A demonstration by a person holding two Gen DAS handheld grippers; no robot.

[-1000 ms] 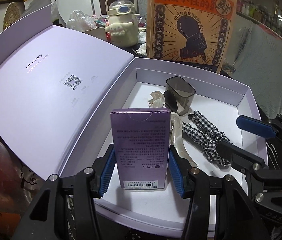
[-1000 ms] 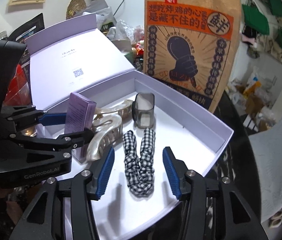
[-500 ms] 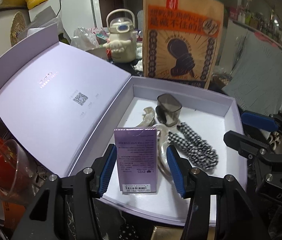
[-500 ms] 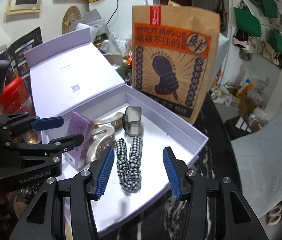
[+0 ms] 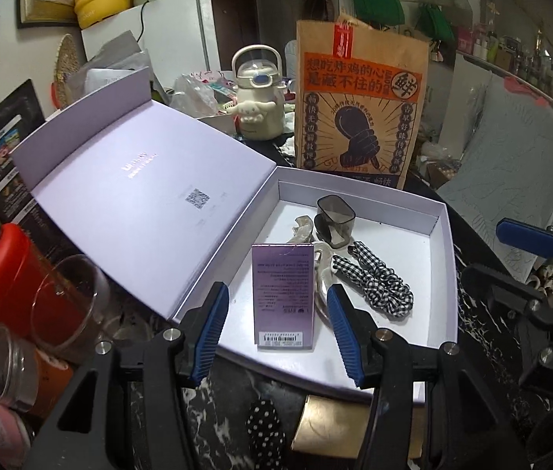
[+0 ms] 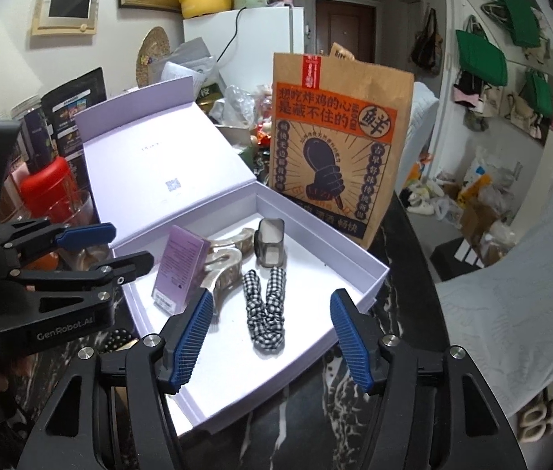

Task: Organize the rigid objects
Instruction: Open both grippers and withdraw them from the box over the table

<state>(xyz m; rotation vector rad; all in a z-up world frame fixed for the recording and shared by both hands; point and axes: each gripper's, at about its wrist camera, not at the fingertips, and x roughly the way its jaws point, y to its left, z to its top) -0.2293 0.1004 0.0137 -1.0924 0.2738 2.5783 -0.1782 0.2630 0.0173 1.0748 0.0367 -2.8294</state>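
Note:
An open lilac gift box (image 5: 443,235) (image 6: 370,286) lies on the dark marble table. A small purple carton (image 5: 282,295) (image 6: 180,266) lies in its near left part. Beside it lie a pearly hair claw (image 5: 321,270) (image 6: 225,264), a grey translucent claw (image 5: 335,225) (image 6: 270,246) and a checked scrunchie (image 5: 374,280) (image 6: 266,313). My left gripper (image 5: 278,337) is open, empty, just short of the carton. My right gripper (image 6: 272,337) is open, empty, above the box's near edge.
The box lid (image 5: 139,192) leans open to the left. A tall paper bag (image 5: 358,105) and a cream kettle (image 5: 257,98) stand behind. A red can (image 5: 6,274) and glass cups (image 5: 65,305) stand at left. A dotted item (image 5: 264,431) and a gold item (image 5: 327,427) lie in front.
My left gripper let go of the purple carton, left it in the box, and drew back and up. My right gripper also drew back from the scrunchie.

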